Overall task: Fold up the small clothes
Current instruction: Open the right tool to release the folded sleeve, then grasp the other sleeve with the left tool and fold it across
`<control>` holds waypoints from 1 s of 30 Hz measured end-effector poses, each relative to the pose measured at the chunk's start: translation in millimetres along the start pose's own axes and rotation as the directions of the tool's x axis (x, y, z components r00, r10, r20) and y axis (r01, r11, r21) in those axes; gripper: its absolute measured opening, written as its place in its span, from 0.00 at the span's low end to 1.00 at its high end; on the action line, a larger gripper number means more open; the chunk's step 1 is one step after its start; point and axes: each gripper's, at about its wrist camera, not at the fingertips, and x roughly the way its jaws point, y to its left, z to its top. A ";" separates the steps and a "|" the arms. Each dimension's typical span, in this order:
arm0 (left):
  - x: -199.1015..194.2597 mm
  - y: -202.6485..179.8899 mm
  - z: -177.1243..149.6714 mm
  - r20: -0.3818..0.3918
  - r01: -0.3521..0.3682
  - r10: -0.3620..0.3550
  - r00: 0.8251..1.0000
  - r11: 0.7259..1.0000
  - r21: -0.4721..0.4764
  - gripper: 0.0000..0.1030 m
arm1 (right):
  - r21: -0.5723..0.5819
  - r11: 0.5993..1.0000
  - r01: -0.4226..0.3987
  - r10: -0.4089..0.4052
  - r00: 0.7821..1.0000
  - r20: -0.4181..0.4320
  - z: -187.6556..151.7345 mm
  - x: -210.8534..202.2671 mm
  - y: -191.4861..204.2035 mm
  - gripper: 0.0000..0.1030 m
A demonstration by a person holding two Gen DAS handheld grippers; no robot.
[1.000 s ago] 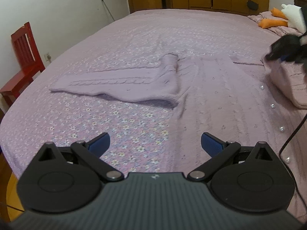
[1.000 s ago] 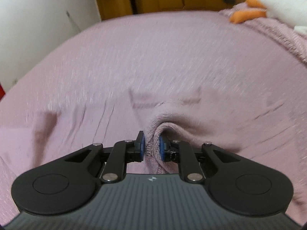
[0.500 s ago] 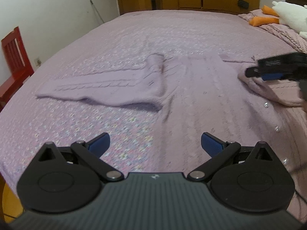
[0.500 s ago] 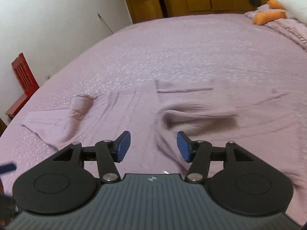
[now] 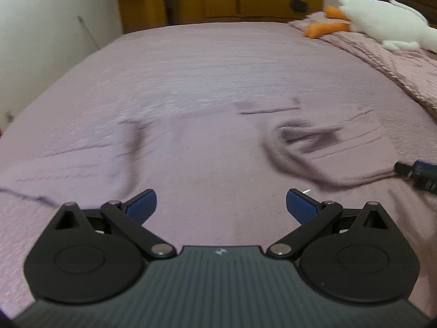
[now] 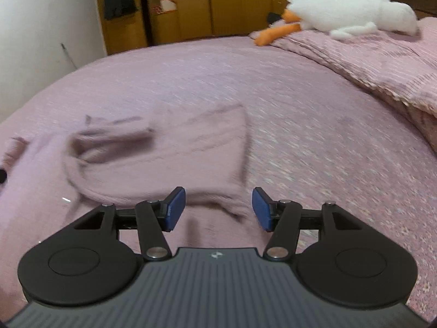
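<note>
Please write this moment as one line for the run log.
left gripper: open, empty | right gripper: open, empty | lilac knitted cardigan: on pink bedspread, partly folded | views: motion-blurred

Sweater (image 6: 164, 161) spread on bed (image 6: 314, 125), plush goose (image 6: 352, 11) far right, wardrobe (image 6: 218, 2) behind

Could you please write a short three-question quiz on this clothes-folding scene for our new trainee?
1. True or false: the right gripper is clamped on the knitted sweater.
2. Which soft toy lies on the far side of the bed? A) brown bear B) white plush goose C) grey rabbit
3. Fill in: the left gripper has its jaws ____.

Key: 1. False; its jaws stand apart, with nothing between them. 2. B. 3. Open.
</note>
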 end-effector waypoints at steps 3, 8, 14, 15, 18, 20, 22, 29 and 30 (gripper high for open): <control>16.2 -30.0 11.4 0.021 0.008 -0.009 1.000 0.997 0.076 1.00 | 0.023 1.000 0.002 -0.002 1.000 -0.017 -13.7 14.1 -11.9 0.63; 53.6 -77.5 15.2 0.019 -0.013 0.009 1.000 0.975 0.221 0.98 | 0.052 0.993 -0.104 0.103 0.994 0.023 -25.6 23.2 -22.1 0.82; 85.2 -122.6 23.3 0.084 -0.077 0.050 0.995 0.930 0.358 0.94 | 0.042 0.992 -0.116 0.115 0.993 0.028 -27.0 26.8 -20.1 0.89; 89.3 -129.6 25.5 0.095 -0.083 0.050 0.994 0.922 0.378 0.92 | 0.041 0.992 -0.123 0.122 0.992 0.026 -26.6 27.6 -19.8 0.91; 102.6 -152.6 31.2 0.132 -0.111 0.056 0.990 0.882 0.457 0.89 | 0.027 0.992 -0.119 0.119 0.993 0.023 -27.1 27.1 -16.7 0.92; 116.1 -164.4 34.2 0.116 -0.088 0.035 0.993 0.867 0.491 0.84 | 0.025 0.993 -0.118 0.118 0.993 0.024 -26.4 27.5 -15.8 0.92; 129.2 -171.1 37.3 0.105 -0.081 0.032 0.994 0.861 0.501 0.75 | 0.032 0.991 -0.127 0.126 0.992 0.026 -27.0 28.1 -18.4 0.93; 130.2 -143.8 67.2 0.053 0.029 -0.048 0.997 0.949 0.313 0.09 | 0.040 0.990 -0.138 0.136 0.990 0.030 -26.6 28.3 -22.2 0.93; 126.5 -138.4 71.4 0.063 0.018 -0.038 0.997 0.955 0.296 0.09 | 0.037 0.990 -0.135 0.134 0.991 0.029 -26.2 28.2 -21.7 0.93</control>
